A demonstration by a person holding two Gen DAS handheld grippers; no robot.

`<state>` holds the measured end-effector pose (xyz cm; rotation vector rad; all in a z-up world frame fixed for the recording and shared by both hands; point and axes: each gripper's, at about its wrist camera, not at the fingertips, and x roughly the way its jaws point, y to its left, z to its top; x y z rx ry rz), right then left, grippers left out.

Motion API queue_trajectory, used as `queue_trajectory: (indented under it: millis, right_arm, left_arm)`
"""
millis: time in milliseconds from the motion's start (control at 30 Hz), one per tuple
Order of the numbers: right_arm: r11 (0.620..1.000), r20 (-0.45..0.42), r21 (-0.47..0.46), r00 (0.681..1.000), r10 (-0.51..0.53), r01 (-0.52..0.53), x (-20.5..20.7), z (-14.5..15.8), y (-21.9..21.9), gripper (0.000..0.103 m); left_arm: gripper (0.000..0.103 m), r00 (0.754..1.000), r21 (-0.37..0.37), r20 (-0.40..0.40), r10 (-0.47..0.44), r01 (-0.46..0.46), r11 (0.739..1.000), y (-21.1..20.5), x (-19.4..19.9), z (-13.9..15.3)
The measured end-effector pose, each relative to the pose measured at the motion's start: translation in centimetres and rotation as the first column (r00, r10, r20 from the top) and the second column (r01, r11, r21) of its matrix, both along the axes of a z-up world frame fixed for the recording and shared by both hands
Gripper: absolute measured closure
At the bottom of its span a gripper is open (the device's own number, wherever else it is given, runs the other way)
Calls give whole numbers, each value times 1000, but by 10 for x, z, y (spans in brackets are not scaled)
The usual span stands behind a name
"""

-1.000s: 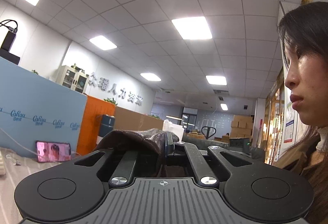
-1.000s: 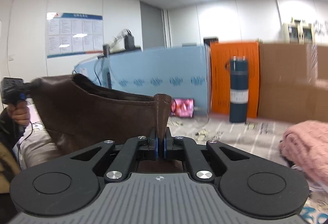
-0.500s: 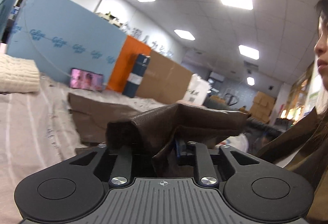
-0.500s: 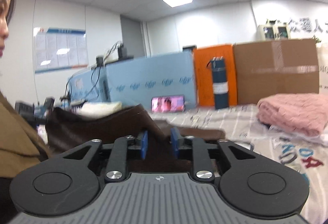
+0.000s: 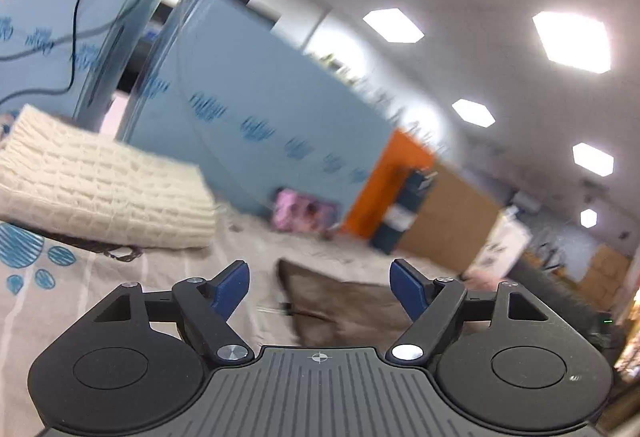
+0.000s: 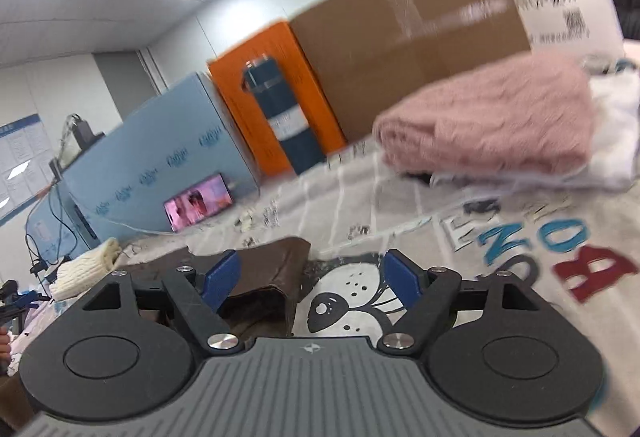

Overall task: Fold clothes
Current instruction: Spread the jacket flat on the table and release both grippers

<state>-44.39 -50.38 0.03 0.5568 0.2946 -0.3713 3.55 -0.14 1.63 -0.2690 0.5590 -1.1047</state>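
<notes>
- Both grippers are empty right now. The left gripper (image 5: 320,291) has its jaws spread wide with nothing between them, and the right gripper (image 6: 310,279) is the same, wide apart and gripping nothing.
- The brown garment (image 5: 344,307) is lying flat on the table (image 5: 100,289), low in the middle of the left view, just ahead of the jaws and a bit right of centre.
- In the right view the same brown garment (image 6: 260,267) sits at lower left, partly behind the left blue pad (image 6: 220,277). So for that gripper it lies off to the left, not between the jaws.
- Its long side looks to run roughly left to right between the two grippers, though it's blurry, so don't quote me.
- I'd guess both are about equally near, each by its own end.
- Other folded stuff around: a cream knit (image 5: 104,193) at left, a pink sweater (image 6: 488,121) at upper right of the right view.
</notes>
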Motion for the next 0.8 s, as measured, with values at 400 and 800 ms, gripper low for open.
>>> queue_trajectory:
  millis: [400, 800]
  right_arm:
    - [979, -80, 199, 995, 52, -36, 58, -14, -8, 24]
    - [999, -162, 18, 986, 46, -44, 86, -8, 23, 83]
  left_arm:
    - [26, 988, 240, -102, -119, 140, 960, -128, 22, -45]
    - [101, 951, 273, 280, -127, 48, 961, -120, -55, -14]
